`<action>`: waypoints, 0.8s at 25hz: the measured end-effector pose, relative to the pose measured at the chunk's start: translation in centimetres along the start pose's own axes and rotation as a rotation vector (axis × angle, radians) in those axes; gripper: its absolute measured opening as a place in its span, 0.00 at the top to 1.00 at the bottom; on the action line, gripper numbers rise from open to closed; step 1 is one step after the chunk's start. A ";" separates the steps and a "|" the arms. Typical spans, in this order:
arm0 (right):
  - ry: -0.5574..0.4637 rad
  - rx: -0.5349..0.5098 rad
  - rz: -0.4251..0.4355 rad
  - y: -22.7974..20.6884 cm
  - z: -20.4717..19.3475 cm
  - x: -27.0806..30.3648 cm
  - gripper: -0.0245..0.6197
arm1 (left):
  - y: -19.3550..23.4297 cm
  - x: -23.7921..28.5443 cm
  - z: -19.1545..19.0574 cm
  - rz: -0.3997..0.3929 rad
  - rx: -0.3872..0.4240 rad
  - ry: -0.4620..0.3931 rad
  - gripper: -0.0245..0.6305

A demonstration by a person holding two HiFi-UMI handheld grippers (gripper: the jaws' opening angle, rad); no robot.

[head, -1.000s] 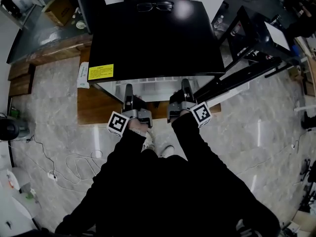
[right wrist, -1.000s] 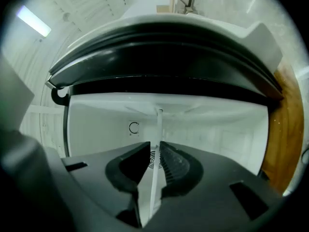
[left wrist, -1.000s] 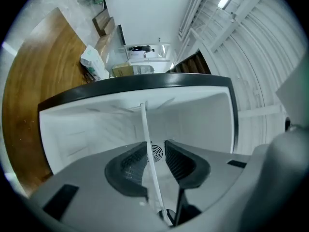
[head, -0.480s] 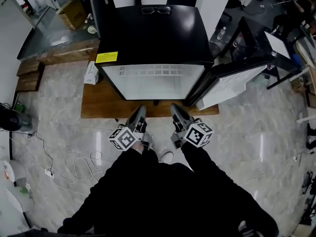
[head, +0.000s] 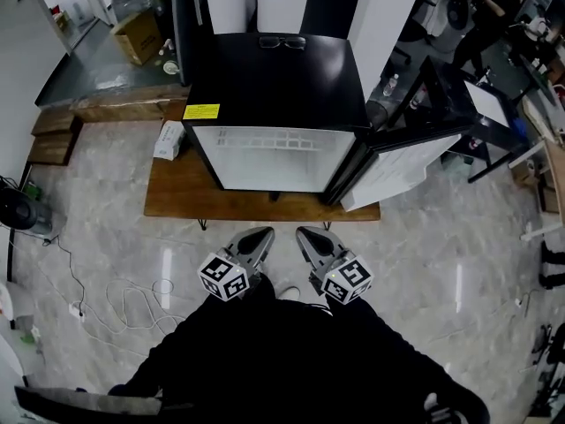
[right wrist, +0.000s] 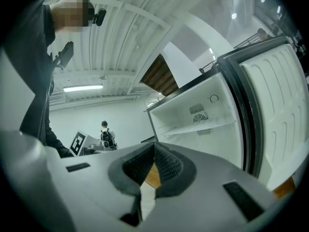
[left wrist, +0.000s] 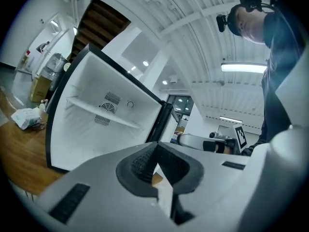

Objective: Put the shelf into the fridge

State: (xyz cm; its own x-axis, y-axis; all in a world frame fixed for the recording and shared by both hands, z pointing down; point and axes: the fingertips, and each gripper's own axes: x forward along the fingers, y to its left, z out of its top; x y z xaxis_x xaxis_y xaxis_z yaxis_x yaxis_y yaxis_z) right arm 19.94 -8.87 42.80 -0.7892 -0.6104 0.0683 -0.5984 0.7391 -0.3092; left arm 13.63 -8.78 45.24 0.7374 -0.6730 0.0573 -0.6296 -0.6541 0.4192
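The black fridge (head: 278, 78) stands on a low wooden platform with its door (head: 402, 162) swung open to the right. A white shelf (head: 274, 137) lies across its white inside, level, and shows in the left gripper view as the shelf (left wrist: 99, 111) and in the right gripper view as the shelf (right wrist: 202, 127). My left gripper (head: 261, 234) and right gripper (head: 304, 233) hang side by side in front of the person's body, apart from the fridge, pointing at it. Both are shut with nothing between the jaws: left gripper (left wrist: 155, 148), right gripper (right wrist: 154, 148).
The wooden platform (head: 177, 193) carries a white packet (head: 169, 140) left of the fridge. Glasses (head: 282, 41) lie on the fridge top. A cable (head: 132, 299) loops on the floor at left. A cardboard box (head: 141, 35) and wooden blocks sit at back left; a black stand (head: 477, 113) stands right.
Both grippers have pulled back from the fridge's opening toward the person's body and rolled over. Their jaws have shut. The shelf stays inside the fridge.
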 end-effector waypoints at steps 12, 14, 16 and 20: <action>-0.010 -0.025 -0.011 1.0 0.0 -0.9 0.95 | -1.1 -0.1 -0.2 -0.019 0.047 0.054 0.95; -0.003 -0.038 -0.013 0.8 -0.2 -0.9 0.95 | -1.4 0.2 -0.3 -0.029 0.061 0.056 0.95; -0.005 -0.011 -0.018 0.7 -0.5 -0.8 0.95 | -1.7 0.1 -0.4 -0.037 0.063 0.058 0.95; 0.006 -0.004 -0.032 0.7 -1.0 -0.6 0.95 | -1.8 0.1 -0.9 -0.052 0.076 0.076 0.95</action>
State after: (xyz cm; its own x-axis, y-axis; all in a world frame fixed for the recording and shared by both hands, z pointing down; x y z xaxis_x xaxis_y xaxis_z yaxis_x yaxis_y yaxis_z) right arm 19.86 -7.76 43.46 -0.7703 -0.6321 0.0843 -0.6242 0.7203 -0.3027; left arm 15.08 -7.34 45.33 0.7842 -0.6113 0.1065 -0.6045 -0.7137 0.3538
